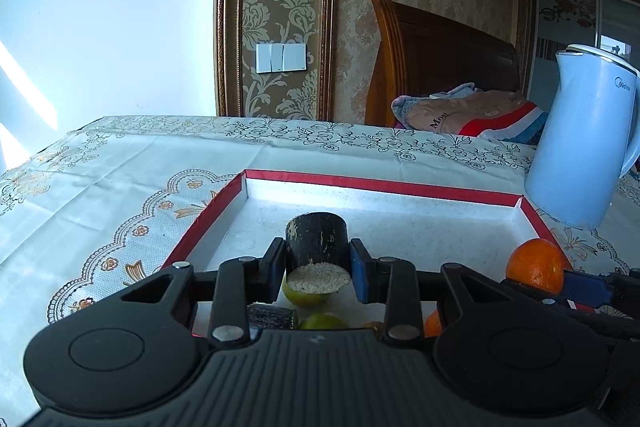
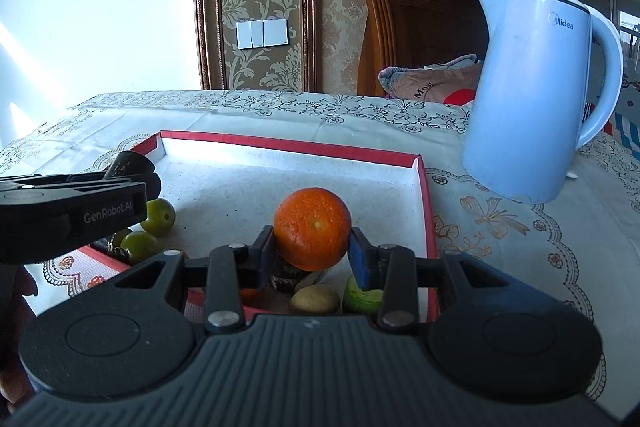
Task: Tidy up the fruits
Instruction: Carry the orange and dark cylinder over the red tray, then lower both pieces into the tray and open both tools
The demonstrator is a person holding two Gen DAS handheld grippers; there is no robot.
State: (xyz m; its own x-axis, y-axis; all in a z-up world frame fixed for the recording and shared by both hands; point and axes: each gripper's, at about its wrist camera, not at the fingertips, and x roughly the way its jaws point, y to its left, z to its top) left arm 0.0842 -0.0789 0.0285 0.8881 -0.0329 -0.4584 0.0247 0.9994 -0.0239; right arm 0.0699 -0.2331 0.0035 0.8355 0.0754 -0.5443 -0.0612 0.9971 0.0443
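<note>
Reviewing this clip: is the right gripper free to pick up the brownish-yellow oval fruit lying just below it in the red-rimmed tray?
Probably not yet. The right gripper has its jaws shut on the round orange fruit, which it must set down first; the brownish-yellow oval fruit itself lies uncovered in the red-rimmed tray.

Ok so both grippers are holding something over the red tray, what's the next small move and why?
Probably lower the right gripper and release the orange onto the bare white floor of the red tray. The far half looks free, while the other fruits crowd the near edge.
</note>
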